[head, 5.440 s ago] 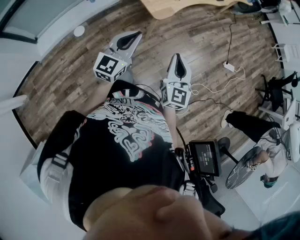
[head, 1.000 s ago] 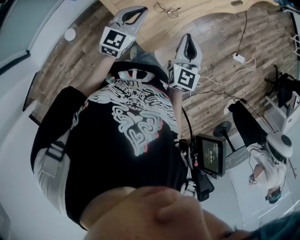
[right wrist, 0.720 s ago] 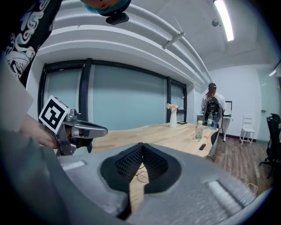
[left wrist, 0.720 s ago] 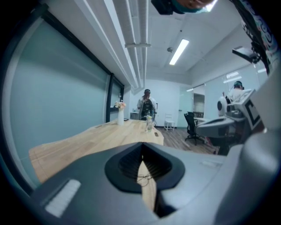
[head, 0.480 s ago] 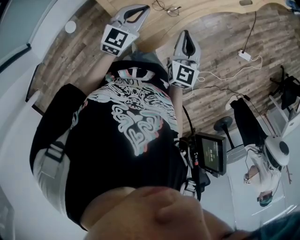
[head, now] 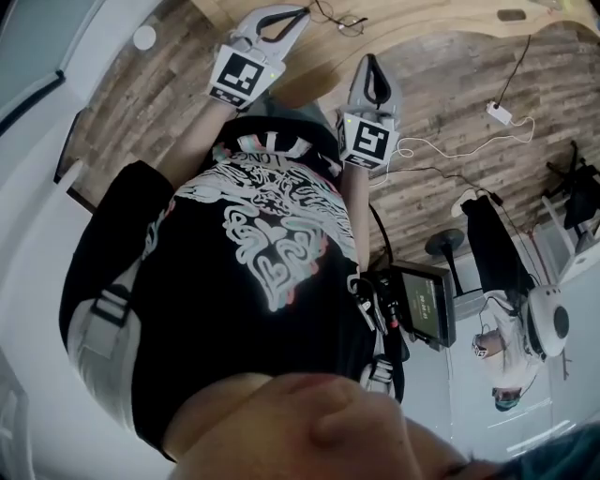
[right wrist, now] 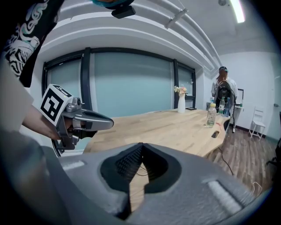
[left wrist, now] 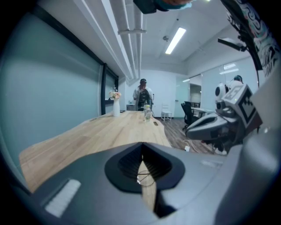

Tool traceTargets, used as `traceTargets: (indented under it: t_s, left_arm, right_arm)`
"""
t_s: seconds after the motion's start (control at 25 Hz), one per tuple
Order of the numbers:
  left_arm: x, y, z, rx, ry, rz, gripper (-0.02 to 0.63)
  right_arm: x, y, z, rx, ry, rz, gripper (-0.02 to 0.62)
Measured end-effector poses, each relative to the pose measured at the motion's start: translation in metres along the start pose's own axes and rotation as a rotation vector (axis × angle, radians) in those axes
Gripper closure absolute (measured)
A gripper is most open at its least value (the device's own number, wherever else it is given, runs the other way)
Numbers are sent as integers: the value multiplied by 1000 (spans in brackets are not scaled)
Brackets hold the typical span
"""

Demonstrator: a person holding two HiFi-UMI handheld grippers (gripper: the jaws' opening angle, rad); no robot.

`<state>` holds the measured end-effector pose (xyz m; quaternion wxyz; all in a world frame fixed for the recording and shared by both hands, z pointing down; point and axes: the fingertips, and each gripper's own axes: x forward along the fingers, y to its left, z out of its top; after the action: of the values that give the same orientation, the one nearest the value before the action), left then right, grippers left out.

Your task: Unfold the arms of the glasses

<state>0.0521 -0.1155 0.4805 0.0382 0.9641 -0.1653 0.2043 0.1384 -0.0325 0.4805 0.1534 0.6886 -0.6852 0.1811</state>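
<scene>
Right now the person stands at the near edge of a long wooden table, holding both tools out in front of the body. The left gripper has its jaws together at the tips, with nothing between them. The right gripper is the same, jaws together and empty. The glasses lie on the table, just beyond the left gripper's tips and apart from both tools. They are too small for me to tell how the arms are. Farther down the table stand a bottle and a white vase.
</scene>
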Motion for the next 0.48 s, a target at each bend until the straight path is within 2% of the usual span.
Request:
traceTargets:
  t_s: [0.28, 0.48]
  left_arm:
    - [8, -16, -11, 74, 42, -15, 620]
    - [33, -21, -39, 22, 116, -100, 620]
  right_arm:
    - [3, -3, -15, 27, 27, 12, 597]
    - [24, -15, -29, 67, 70, 5, 597]
